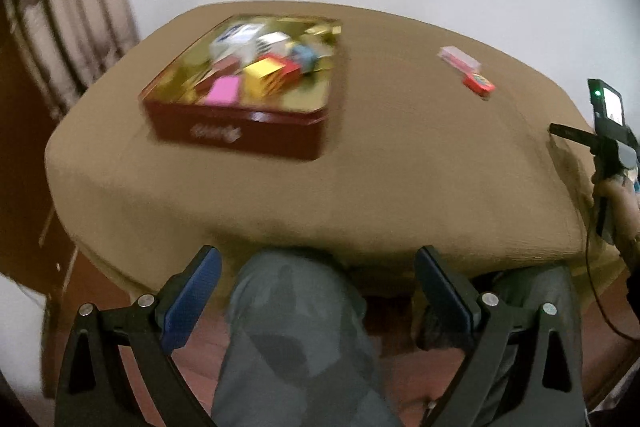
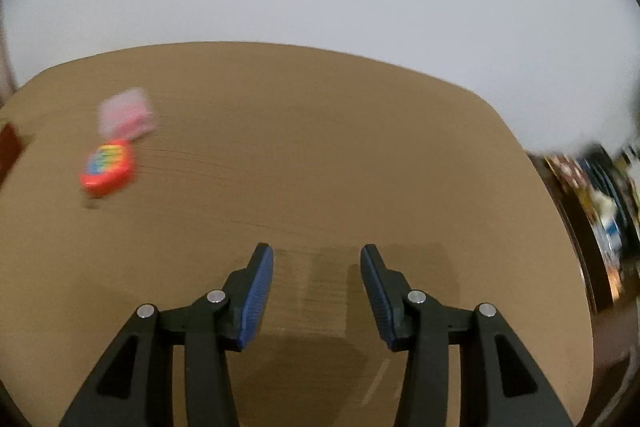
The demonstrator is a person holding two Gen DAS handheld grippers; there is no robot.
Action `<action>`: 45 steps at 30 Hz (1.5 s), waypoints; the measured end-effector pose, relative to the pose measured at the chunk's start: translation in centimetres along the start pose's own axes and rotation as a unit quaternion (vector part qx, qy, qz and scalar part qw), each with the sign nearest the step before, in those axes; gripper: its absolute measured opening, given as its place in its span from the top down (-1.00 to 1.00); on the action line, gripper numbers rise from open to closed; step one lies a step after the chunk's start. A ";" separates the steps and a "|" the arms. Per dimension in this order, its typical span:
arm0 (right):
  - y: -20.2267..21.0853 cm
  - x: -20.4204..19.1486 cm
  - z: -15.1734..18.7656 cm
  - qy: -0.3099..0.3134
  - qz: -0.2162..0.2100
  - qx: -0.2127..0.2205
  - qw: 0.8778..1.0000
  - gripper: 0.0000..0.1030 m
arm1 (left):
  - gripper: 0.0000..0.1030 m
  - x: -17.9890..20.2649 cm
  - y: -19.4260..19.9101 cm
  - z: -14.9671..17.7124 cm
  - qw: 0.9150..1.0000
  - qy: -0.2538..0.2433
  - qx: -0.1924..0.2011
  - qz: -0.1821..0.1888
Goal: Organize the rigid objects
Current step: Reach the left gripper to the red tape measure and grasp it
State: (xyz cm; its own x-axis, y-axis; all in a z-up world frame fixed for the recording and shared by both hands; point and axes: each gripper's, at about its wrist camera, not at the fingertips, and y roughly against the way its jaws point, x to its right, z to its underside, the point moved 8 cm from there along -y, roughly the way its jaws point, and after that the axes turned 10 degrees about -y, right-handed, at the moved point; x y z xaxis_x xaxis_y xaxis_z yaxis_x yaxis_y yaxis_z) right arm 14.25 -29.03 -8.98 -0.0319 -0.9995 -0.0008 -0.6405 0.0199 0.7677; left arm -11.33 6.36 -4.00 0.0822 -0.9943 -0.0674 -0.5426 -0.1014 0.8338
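Toys and small boxes fill the red tin (image 1: 240, 131) on our brown worktop (image 1: 360, 167). To the right of the tin lie a pink box (image 1: 458, 57) and a red toy (image 1: 479, 84), just beside each other. Our left tool (image 1: 318, 263) gapes wide and empty; our right tool (image 2: 317, 259) stands apart, holding nothing.

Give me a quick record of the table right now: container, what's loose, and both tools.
container: red tin, open, holding several small boxes
loose items: red toy and clear pink case, close together on the tan cloth
left tool: open, empty
right tool: open, empty, above bare cloth
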 end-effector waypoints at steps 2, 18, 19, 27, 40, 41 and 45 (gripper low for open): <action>-0.1 1.1 0.0 -0.021 -0.008 0.001 1.000 0.08 | -0.85 1.4 -0.1 -1.6 1.000 -0.019 0.004 -0.001; -1.1 2.5 0.5 -0.059 -0.059 -0.011 0.996 -0.49 | -0.85 11.4 -5.7 -11.5 0.996 -0.089 0.016 -0.008; -1.2 2.6 0.5 -0.066 -0.068 -0.009 0.995 -0.50 | -0.85 11.9 -6.2 -11.9 0.996 -0.091 0.014 -0.009; -0.7 4.6 0.2 -0.111 -0.106 0.007 0.988 -0.50 | -0.85 15.7 -10.3 -15.2 0.996 -0.089 -0.002 -0.003; 0.2 5.1 0.1 -0.136 -0.142 0.008 0.981 -0.50 | -0.85 16.6 -14.9 -18.7 0.999 -0.002 -0.038 0.031; 0.3 5.1 0.1 -0.136 -0.144 0.008 0.980 -0.50 | -0.85 16.8 -15.2 -19.0 0.999 -0.003 -0.040 0.029; 0.4 5.4 0.1 -0.139 -0.151 0.010 0.979 -0.50 | -0.85 17.8 -16.2 -20.1 0.998 0.008 -0.044 0.039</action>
State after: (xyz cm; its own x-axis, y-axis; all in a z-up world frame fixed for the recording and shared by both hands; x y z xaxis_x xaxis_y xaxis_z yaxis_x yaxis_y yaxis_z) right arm 13.76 -34.45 -8.74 -0.0452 -0.9142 -0.4027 -0.6677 -0.2722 0.6929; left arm 15.74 -9.04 -7.68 0.0557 -0.9984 0.0079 -0.4731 -0.0195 0.8808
